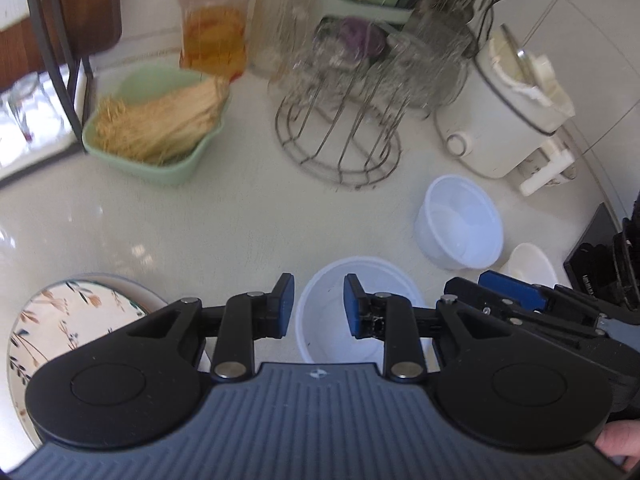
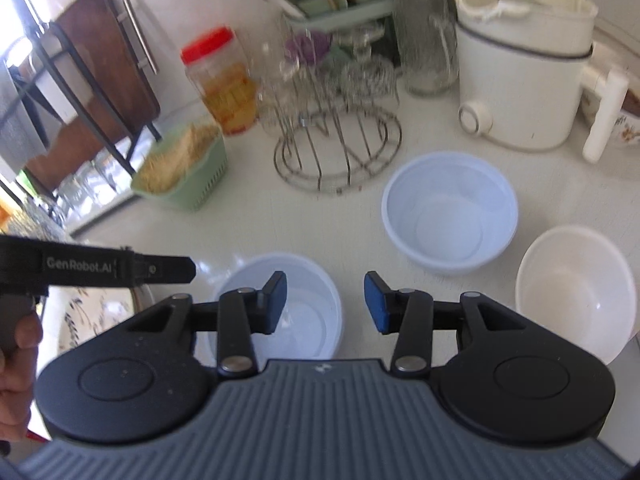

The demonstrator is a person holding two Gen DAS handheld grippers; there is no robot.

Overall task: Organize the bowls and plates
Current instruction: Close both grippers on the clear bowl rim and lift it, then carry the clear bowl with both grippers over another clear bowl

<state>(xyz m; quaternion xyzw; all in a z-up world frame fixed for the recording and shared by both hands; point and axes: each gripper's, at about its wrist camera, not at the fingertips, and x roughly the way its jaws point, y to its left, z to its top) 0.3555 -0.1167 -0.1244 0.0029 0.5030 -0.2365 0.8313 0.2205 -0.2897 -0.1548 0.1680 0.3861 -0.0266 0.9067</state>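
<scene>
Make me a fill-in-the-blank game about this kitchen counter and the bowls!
1. The jar with yellow liquid has a ____ lid.
2. The straw-coloured brush lies in a ____ basket.
3. The plate beside the left hand-held gripper has a ____ pattern.
4. The number of white bowls on the counter in the right wrist view is ____.

Missing words: red; green; floral; three
</scene>
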